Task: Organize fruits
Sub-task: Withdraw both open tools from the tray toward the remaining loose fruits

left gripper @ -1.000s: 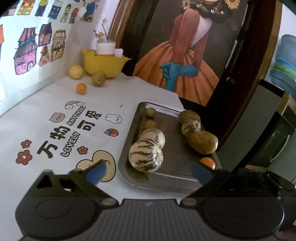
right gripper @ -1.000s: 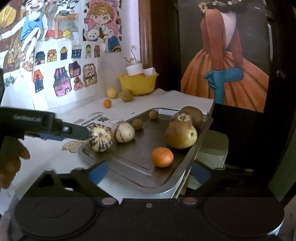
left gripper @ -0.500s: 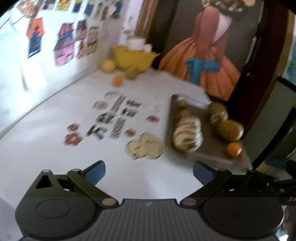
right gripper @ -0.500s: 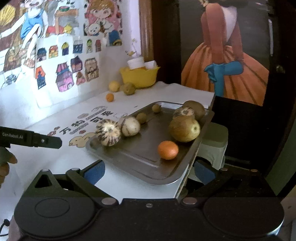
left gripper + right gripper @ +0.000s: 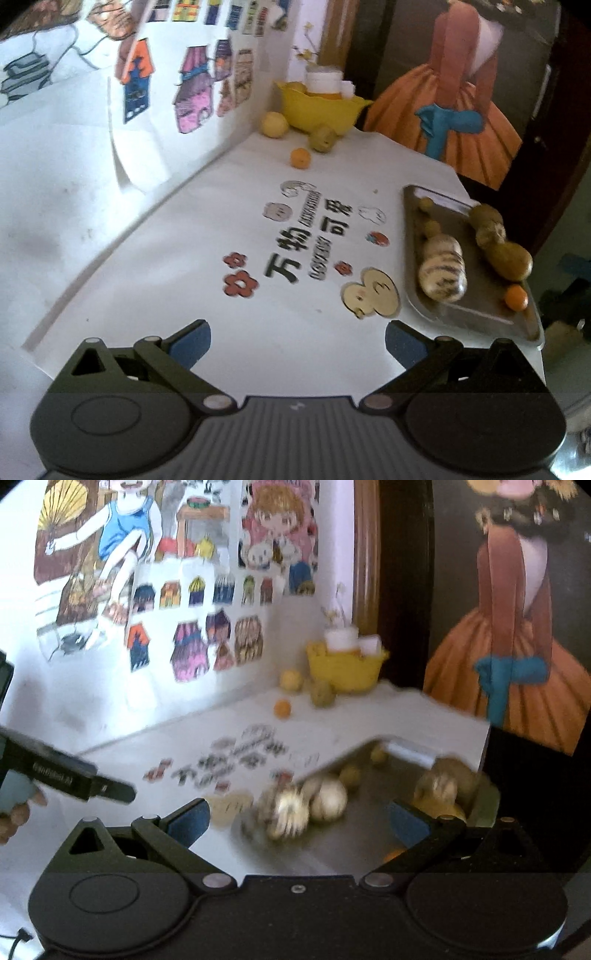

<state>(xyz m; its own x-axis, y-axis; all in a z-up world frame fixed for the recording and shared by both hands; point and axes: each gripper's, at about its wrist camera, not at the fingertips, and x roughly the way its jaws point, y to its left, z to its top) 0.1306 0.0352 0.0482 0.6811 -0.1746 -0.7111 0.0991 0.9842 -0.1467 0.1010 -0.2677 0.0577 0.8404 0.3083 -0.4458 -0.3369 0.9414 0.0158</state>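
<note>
Hovering over the white table (image 5: 207, 236), left gripper (image 5: 297, 341) spread and empty, right gripper (image 5: 297, 821) likewise (blurred view), fruit resting on metal tray (image 5: 410, 236)

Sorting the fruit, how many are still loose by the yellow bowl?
3: yellow fruit left of the bowl, green fruit before it, small orange nearest. Others may hide behind.
</note>
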